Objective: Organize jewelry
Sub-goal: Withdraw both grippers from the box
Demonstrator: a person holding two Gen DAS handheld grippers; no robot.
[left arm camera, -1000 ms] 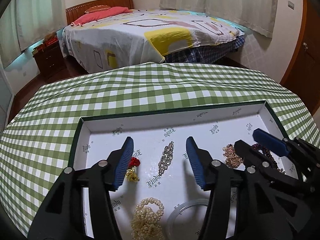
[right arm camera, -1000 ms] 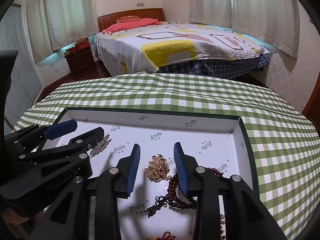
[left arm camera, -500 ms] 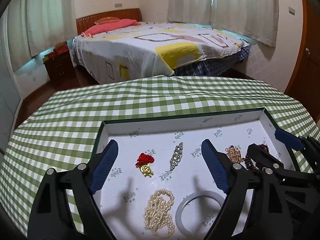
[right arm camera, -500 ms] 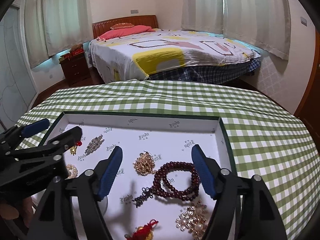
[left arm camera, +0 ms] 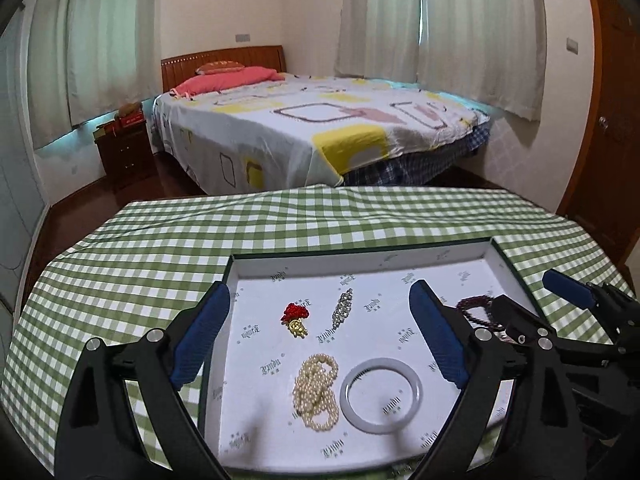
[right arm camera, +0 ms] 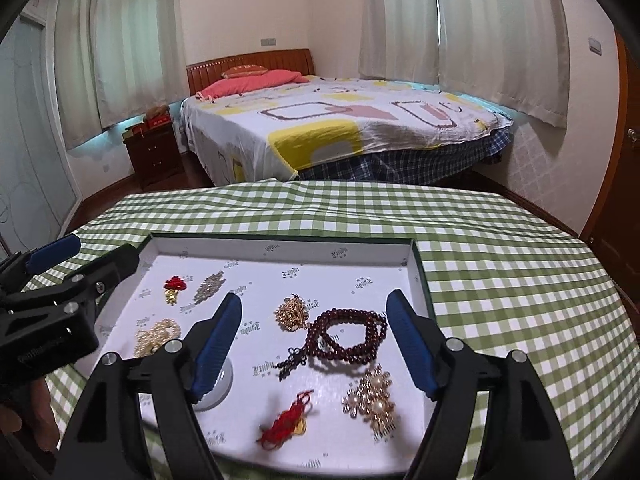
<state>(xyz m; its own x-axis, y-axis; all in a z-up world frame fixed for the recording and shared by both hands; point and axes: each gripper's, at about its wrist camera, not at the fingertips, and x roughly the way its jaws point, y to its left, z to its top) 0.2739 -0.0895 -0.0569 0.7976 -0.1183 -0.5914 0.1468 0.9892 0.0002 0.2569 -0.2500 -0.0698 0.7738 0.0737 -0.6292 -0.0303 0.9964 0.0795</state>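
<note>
Tray (right arm camera: 418, 264) holds all jewelry flat, apart: red-gold charm (left arm camera: 295, 318), crystal brooch (left arm camera: 342, 313) far-left; pearls (left arm camera: 316, 385) beside white bangle (left arm camera: 381, 395); dark beads (right arm camera: 346, 335) centre-right, gold chain (right arm camera: 292, 314) touching.

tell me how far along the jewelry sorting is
Looks nearly finished: the pearl strand, white bangle, dark red bead bracelet and gold pieces all lie spread apart in the white tray. Both hand-held grippers, left and right, have just been opening, with nothing gripped. Nothing visible remains outside the tray.
</note>
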